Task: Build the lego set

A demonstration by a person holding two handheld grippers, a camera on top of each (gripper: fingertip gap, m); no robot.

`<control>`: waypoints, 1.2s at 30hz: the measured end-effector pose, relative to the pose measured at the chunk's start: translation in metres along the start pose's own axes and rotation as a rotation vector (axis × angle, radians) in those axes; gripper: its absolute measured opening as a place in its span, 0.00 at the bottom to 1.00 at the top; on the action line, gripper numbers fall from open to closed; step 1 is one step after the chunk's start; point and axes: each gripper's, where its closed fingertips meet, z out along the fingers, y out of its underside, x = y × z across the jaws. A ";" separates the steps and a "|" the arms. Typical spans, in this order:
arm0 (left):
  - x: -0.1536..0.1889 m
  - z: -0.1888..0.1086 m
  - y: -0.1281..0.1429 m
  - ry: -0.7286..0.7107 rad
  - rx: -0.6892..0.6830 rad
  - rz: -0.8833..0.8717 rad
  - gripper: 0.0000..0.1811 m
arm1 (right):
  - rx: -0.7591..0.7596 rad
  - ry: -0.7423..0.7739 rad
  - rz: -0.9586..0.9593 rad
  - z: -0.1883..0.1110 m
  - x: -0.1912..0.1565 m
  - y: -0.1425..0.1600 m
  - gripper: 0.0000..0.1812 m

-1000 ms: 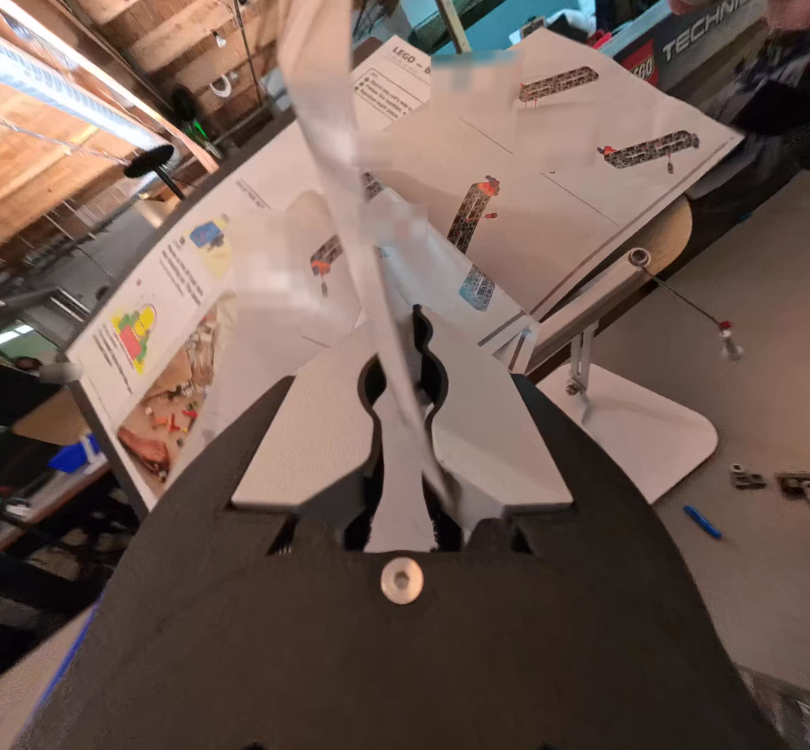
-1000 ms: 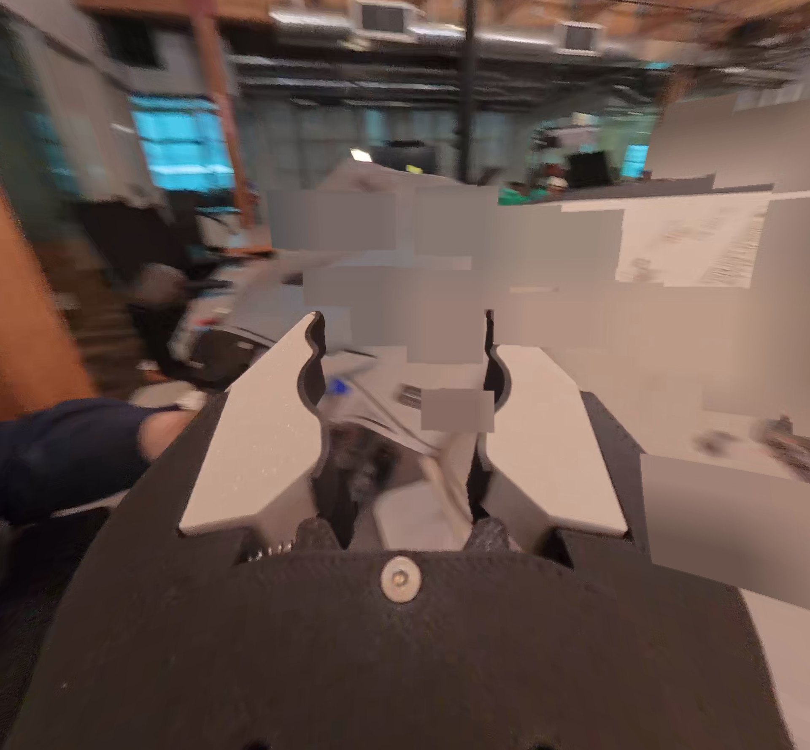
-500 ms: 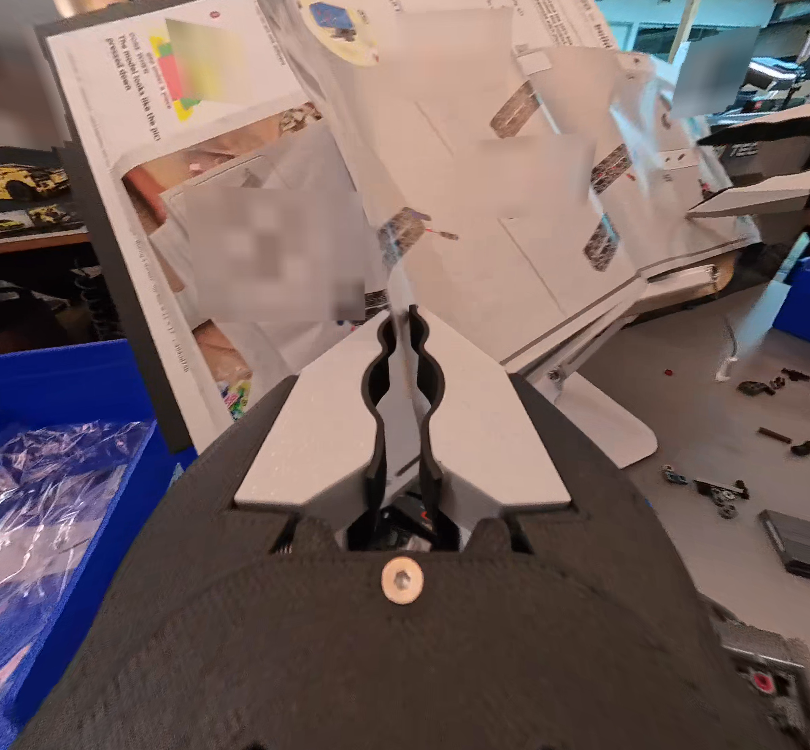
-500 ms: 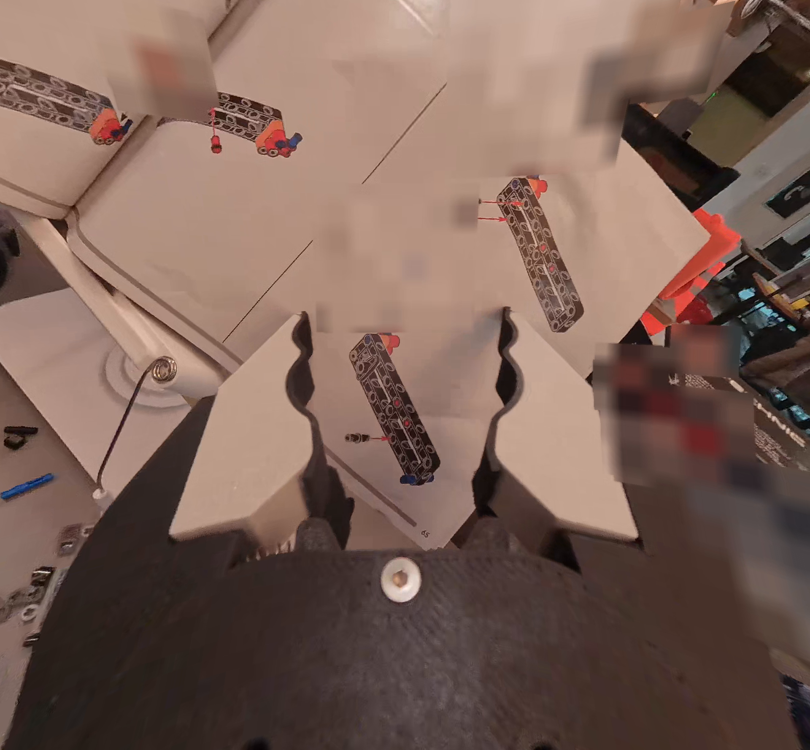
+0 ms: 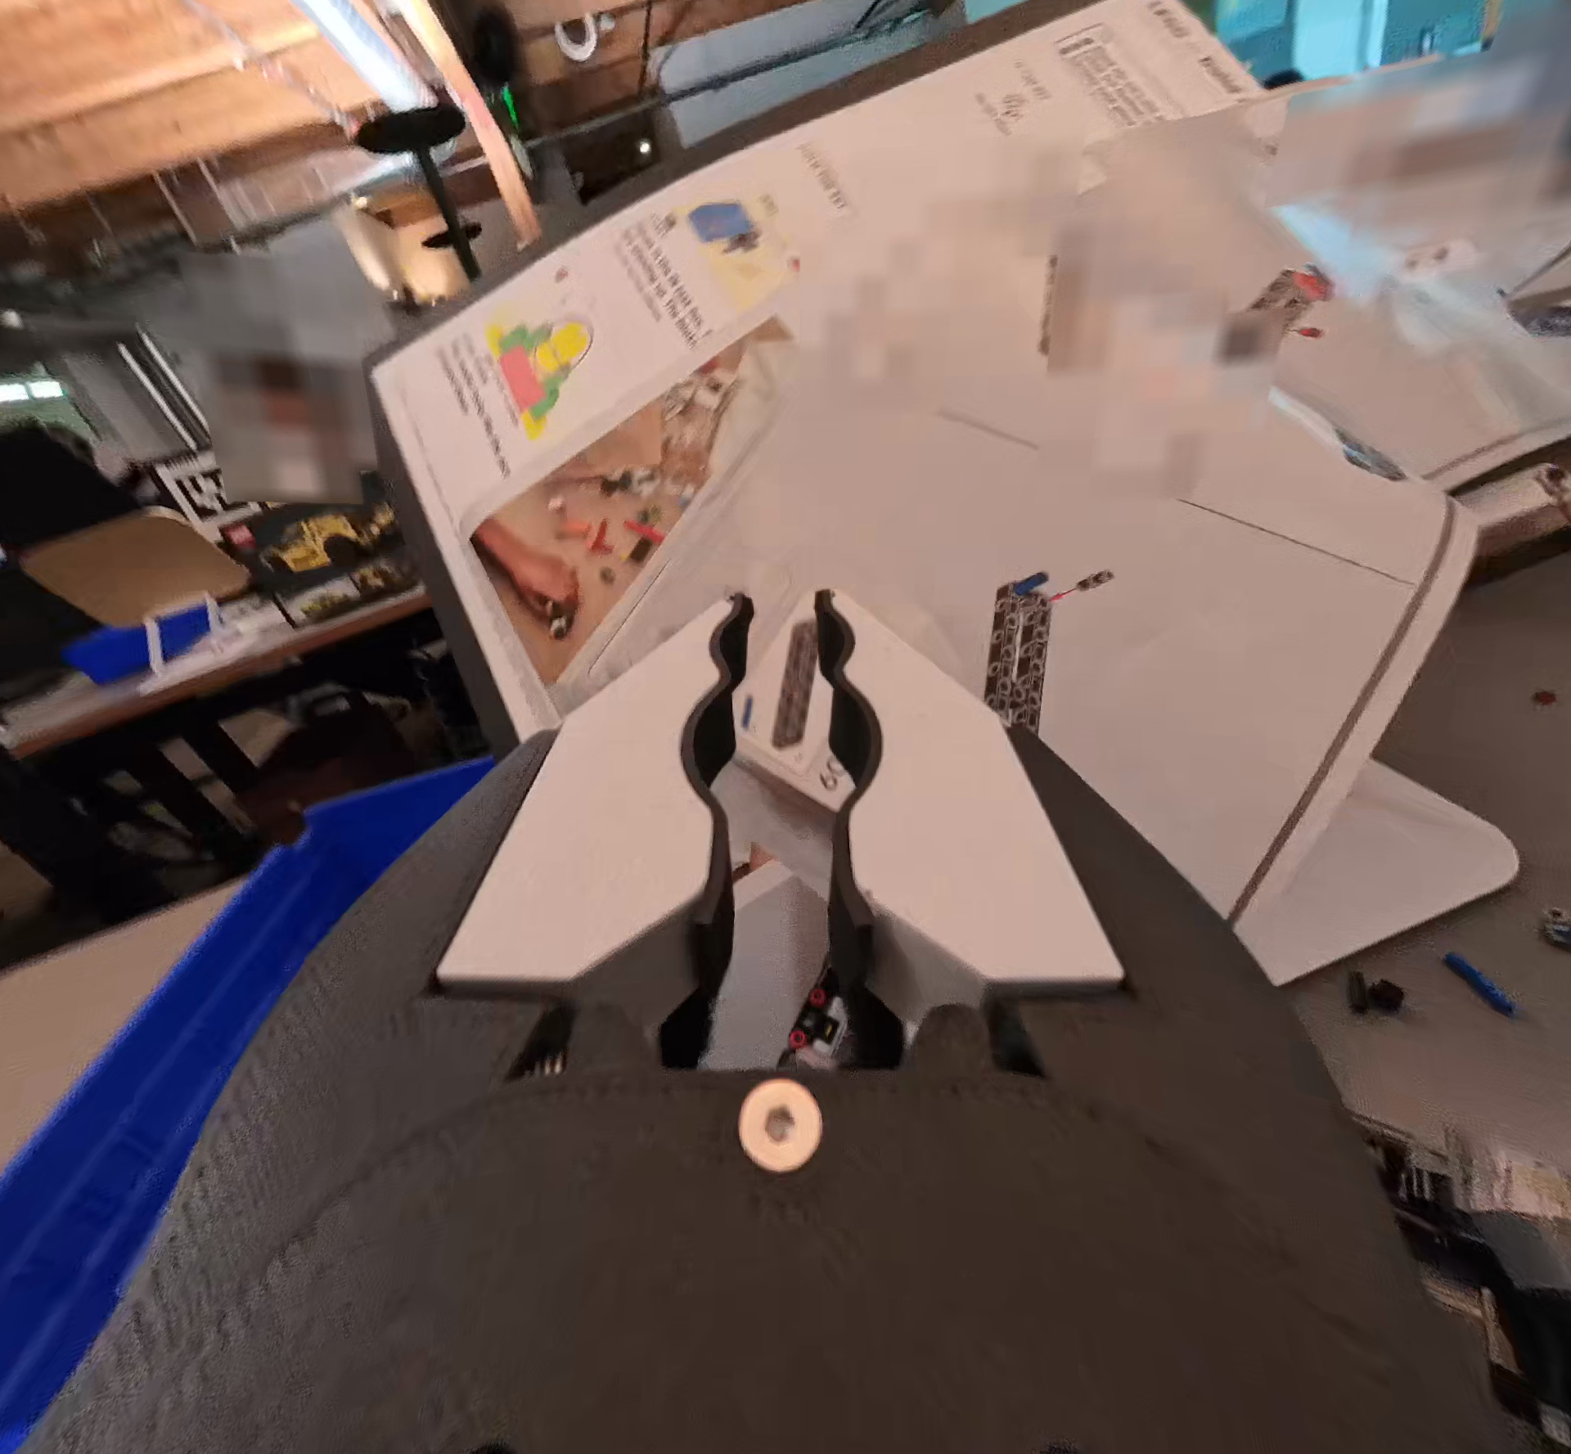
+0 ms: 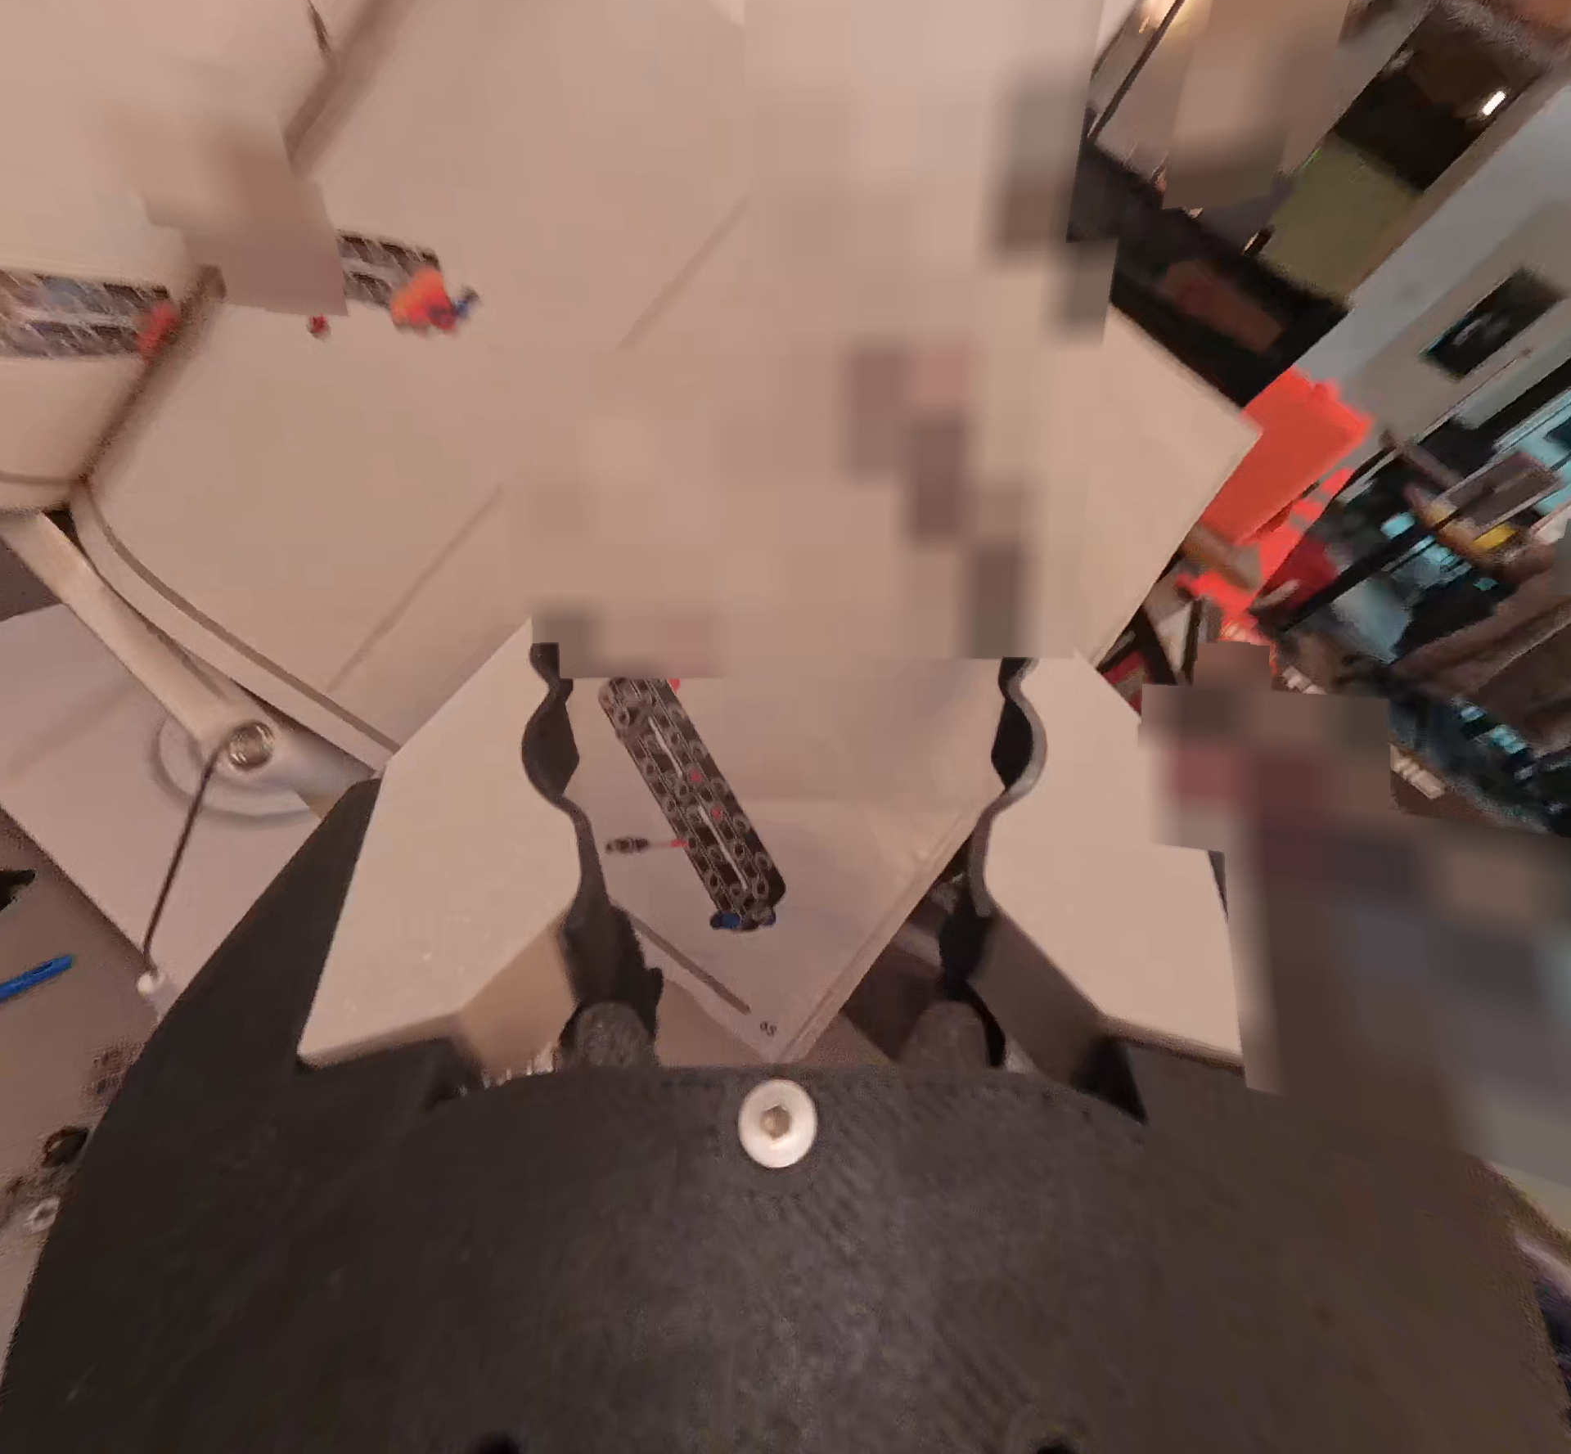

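The page had slipped free of the left gripper [image 5: 778,606], jaws narrowly parted; right gripper [image 6: 778,669] gaped wide before one open instruction booklet [image 6: 510,435] leaning upright.

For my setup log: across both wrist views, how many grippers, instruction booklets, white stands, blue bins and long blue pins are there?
grippers: 2 (left gripper, right gripper)
instruction booklet: 1
white stand: 1
blue bin: 1
long blue pin: 1
Total: 6

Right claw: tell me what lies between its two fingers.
In the right wrist view, the open right claw grips nothing; between its fingers shows the instruction booklet's lower page corner, farther off.
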 end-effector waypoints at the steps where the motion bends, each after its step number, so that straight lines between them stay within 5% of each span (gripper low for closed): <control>1: 0.010 0.000 -0.005 0.015 0.000 0.046 0.07 | -0.023 -0.016 0.025 0.003 0.001 0.010 0.55; 6: 0.064 0.019 0.004 0.131 -0.100 0.186 0.07 | -0.028 -0.071 0.089 0.006 -0.003 0.017 0.46; 12: 0.080 0.041 0.030 0.188 -0.207 0.156 0.08 | -0.006 -0.119 0.126 0.008 -0.008 0.018 0.41; 21: 0.079 0.042 0.023 0.172 -0.194 0.170 0.12 | -0.012 -0.151 -0.037 -0.001 -0.033 0.002 0.00; 31: 0.153 0.035 -0.021 0.213 -0.081 0.443 0.51 | 0.249 -0.656 0.285 -0.056 -0.116 -0.092 0.00; 34: 0.164 0.044 -0.021 0.189 -0.118 0.447 0.51 | 0.277 -0.759 0.333 -0.061 -0.144 -0.103 0.04; 36: 0.155 0.048 -0.028 0.142 -0.087 0.425 0.38 | 0.295 -0.834 0.357 -0.065 -0.159 -0.107 0.15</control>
